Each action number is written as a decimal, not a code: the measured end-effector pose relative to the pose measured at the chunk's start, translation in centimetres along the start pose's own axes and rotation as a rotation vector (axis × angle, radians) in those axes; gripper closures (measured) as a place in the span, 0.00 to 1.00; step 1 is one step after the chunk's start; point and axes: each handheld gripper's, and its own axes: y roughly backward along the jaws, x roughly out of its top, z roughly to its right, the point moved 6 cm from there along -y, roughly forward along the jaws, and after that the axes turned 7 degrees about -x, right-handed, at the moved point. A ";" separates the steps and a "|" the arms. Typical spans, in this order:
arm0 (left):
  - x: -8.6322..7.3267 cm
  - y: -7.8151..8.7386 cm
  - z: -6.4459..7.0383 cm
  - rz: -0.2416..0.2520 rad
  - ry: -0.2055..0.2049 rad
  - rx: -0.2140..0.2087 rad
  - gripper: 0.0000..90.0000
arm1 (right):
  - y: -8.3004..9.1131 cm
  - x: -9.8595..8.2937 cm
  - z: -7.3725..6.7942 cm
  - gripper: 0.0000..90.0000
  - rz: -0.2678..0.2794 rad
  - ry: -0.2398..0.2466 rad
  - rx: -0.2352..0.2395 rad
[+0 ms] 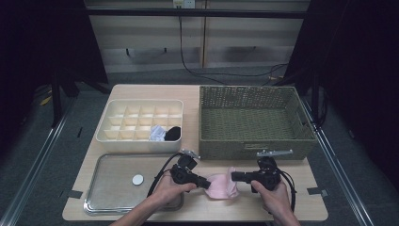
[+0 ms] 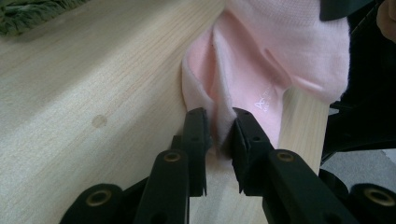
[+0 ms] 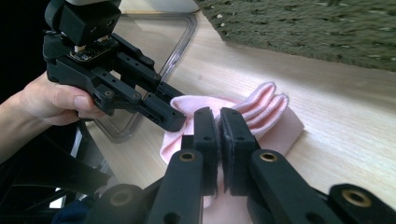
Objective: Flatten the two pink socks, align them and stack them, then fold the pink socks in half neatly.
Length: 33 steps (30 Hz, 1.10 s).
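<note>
While the pink sock (image 1: 219, 185) lies on the table (image 1: 197, 212) just in front of the woven basket (image 1: 254, 120), both tools are on it! The left hand-held gripper (image 2: 219, 128) pinches a fold of the sock between its jaws, and the right hand-held gripper (image 3: 218, 122) has its jaws pressed together on the opposite edge. The clear tray (image 1: 113, 188) sits just beside the left hand (image 1: 169, 190).
</note>
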 end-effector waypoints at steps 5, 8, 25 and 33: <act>0.0 0.0 0.0 -0.006 -0.005 0.001 0.85 | -0.7 0.2 -0.5 0.95 -0.014 0.012 0.007; 0.0 0.0 0.0 -0.005 -0.004 0.001 0.85 | -1.0 0.2 -0.6 0.95 -0.021 0.018 0.007; 0.1 0.0 0.0 -0.011 -0.007 0.000 0.82 | -2.5 0.2 -1.1 0.95 -0.063 0.042 0.009; 0.3 1.1 -0.3 0.017 0.008 -0.001 0.74 | -2.9 0.2 -1.0 0.95 -0.074 0.042 0.004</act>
